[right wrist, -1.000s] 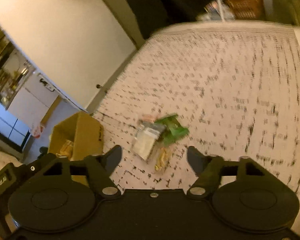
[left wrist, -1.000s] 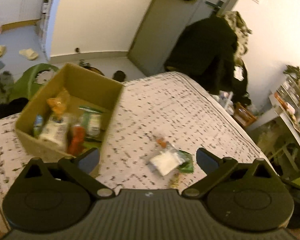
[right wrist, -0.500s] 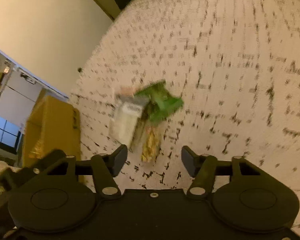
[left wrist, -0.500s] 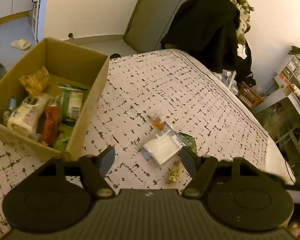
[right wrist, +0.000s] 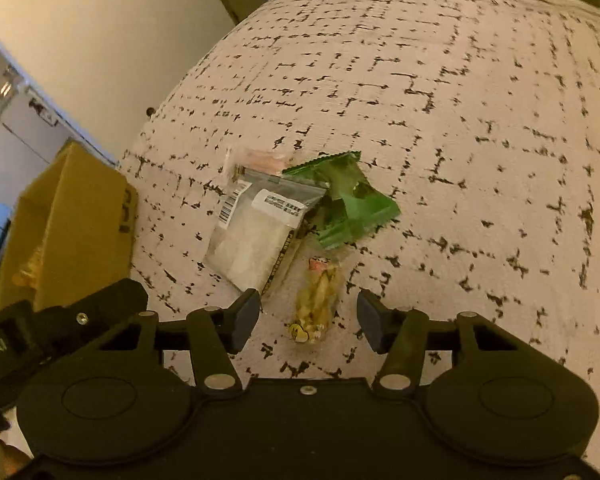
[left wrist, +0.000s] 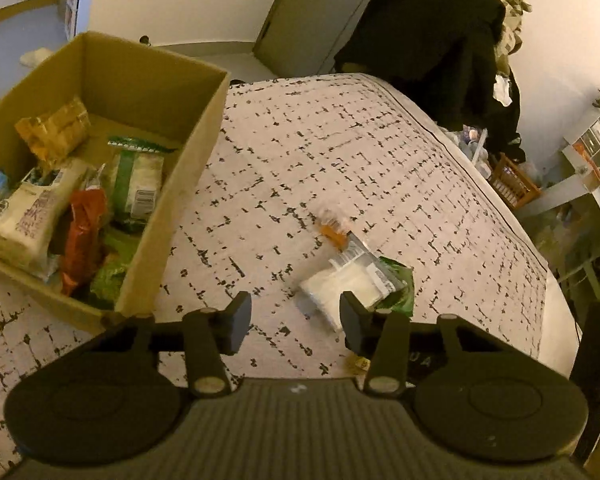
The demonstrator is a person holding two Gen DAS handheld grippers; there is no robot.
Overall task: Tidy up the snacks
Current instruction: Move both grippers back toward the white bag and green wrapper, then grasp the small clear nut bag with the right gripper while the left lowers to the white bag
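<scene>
A small pile of snacks lies on the patterned bedspread: a white pouch [right wrist: 256,232] [left wrist: 342,284], a green packet [right wrist: 352,204] [left wrist: 400,280], an orange-pink packet [left wrist: 334,232] [right wrist: 260,160] and a small yellow packet [right wrist: 318,300]. A cardboard box [left wrist: 192,152] [right wrist: 80,216] with several snack bags stands to the left. My left gripper [left wrist: 294,318] is open and empty, just short of the white pouch. My right gripper [right wrist: 308,320] is open and empty, its fingers on either side of the yellow packet.
The bedspread [left wrist: 340,152] drops off at the right edge, with a wooden crate [left wrist: 512,184] and shelving beyond. Dark coats [left wrist: 432,40] hang by the door behind the bed. The left gripper's body [right wrist: 40,340] shows at the right view's lower left.
Both grippers have moved closer to the snack pile. The right gripper has come down so the yellow packet sits between its fingers. The left gripper's fingers have narrowed somewhat.
</scene>
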